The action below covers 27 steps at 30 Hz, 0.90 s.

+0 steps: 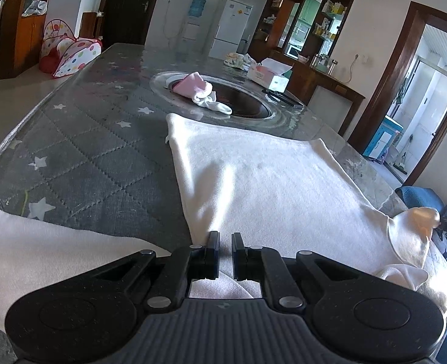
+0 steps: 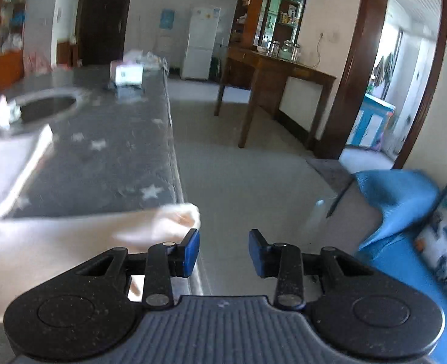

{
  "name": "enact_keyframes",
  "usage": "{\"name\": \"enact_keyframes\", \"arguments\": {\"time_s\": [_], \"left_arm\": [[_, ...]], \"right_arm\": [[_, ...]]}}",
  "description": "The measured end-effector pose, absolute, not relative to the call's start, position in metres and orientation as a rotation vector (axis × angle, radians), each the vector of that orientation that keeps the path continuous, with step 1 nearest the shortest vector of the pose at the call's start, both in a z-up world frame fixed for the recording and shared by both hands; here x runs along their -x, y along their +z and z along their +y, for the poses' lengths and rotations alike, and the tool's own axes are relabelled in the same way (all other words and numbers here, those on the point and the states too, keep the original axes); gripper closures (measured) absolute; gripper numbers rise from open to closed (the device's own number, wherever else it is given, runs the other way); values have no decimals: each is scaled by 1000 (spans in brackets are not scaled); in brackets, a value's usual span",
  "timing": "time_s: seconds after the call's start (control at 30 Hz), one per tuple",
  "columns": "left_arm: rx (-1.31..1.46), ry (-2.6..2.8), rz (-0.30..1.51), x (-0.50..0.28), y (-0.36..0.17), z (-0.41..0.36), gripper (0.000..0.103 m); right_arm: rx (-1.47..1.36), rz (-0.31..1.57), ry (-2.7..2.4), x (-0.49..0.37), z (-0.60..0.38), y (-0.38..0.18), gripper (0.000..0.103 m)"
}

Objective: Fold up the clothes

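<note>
A: Noting near field: left hand-held gripper point(image 1: 225, 236) sits low over the near edge of the white garment point(image 1: 269, 182), jaws drawn almost together with a thin gap; cloth runs under and between them. Pinch or merely resting?

B: Cannot tell for certain; cloth shows behind the fingers, so likely nipping the hem to anchor it. Right hand-held gripper point(image 2: 224, 239)?

A: Spread wide, blue pads point(image 2: 193, 244) holding nothing, hanging past the surface point(image 2: 108, 166) edge over the floor. Its left pad is just beside a lifted garment corner point(image 2: 181, 217). View blurred.

B: Garment position?

A: Spread flat on the grey star-patterned surface, one right-hand corner peaked up point(image 1: 414, 227). More white cloth point(image 1: 41, 242) at near left.

B: Farther off?

A: Pink-and-white small garment point(image 1: 200, 91) on the round inset, tissue box point(image 1: 269, 74) beyond, well apart
</note>
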<state>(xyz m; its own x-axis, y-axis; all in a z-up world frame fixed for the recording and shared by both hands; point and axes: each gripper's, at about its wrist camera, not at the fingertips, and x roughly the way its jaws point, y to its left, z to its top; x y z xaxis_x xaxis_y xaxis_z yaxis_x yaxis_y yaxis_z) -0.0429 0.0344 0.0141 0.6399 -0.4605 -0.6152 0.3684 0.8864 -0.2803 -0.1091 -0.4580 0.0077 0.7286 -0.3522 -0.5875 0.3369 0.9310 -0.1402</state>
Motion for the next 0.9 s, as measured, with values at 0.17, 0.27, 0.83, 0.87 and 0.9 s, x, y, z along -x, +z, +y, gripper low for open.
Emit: {"name": "enact_keyframes", "arguments": {"time_s": [0.17,0.27,0.83,0.87,0.9], "left_arm": [[103,-477,735,45,16,29,82],[76,-487,731,48,19,23,68],[-38,-654,683,92,41,-2,56],[-47,-682,681,98,43,-4,57],[-60,-713,677,105,44,-6,57]], "right_arm": [[64,547,-351,116,-442,15,67],[92,505,-341,117,-433,21,67],[98,606,-4,129,-397,21,67],[102,616,63,130,-389,23,67],[107,623,141,131,-379,26,67]]}}
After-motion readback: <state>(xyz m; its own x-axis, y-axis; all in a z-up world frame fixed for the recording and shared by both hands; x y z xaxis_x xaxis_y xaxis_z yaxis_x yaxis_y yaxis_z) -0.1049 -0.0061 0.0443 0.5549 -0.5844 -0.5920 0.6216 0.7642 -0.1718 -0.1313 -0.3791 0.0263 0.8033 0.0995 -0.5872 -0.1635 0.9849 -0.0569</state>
